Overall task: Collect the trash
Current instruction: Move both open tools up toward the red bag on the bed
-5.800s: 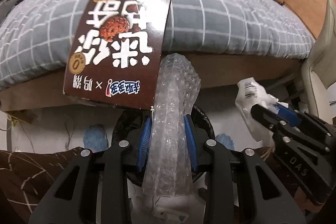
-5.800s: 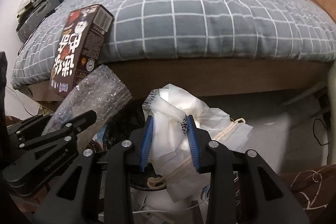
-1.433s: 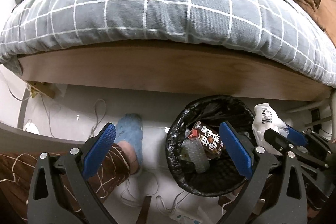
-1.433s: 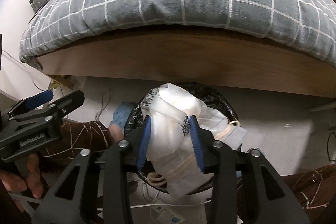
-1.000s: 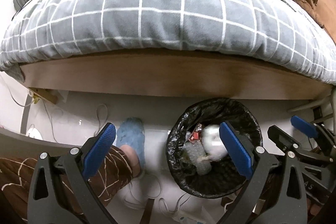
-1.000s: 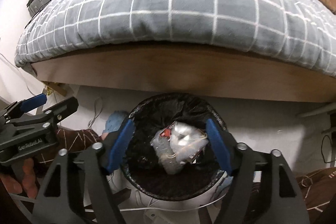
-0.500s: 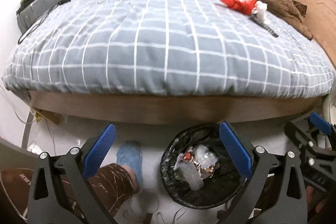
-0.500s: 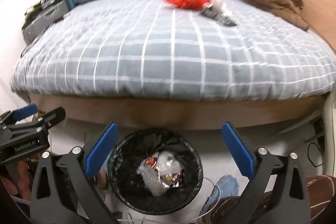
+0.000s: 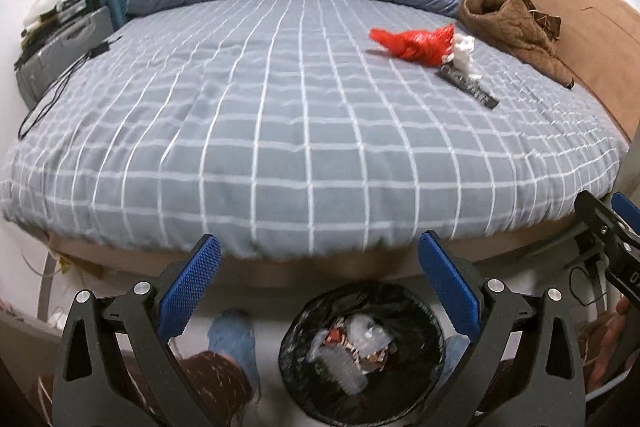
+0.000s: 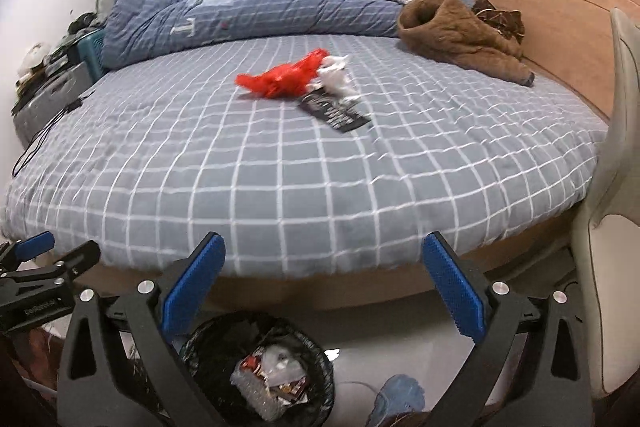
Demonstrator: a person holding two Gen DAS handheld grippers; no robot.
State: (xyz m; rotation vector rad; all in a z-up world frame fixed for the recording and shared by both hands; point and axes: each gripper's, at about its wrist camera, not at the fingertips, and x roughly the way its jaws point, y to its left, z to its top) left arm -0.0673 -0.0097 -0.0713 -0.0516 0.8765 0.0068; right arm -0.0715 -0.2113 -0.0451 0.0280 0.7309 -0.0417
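A grey checked bed (image 10: 280, 163) filled the small bedroom, a folded blue quilt (image 10: 248, 11) and a brown garment (image 10: 456, 27) heaped near its headboard. On the floor at the bed's near edge stood a black-lined trash bin (image 10: 188, 355), already holding crumpled wrappers and plastic. Both handheld tools hung above it with nothing in them: the left gripper (image 9: 316, 303) had its blue pads spread wide, and the right gripper (image 10: 324, 291) was likewise fully parted. The remaining trash lay well apart from both, far across the mattress toward the headboard side: a red plastic bag (image 10: 284, 77), a wad of white paper (image 10: 336, 71) touching it, and a flat dark wrapper (image 10: 334, 111) just in front. The wrapper's long axis ran diagonally, from near the bag toward the bed's right edge. From the left gripper's camera the cluster (image 9: 416, 45) sat off to the right; from the right one it lay almost straight ahead, suggesting the right hand had the more direct reach.
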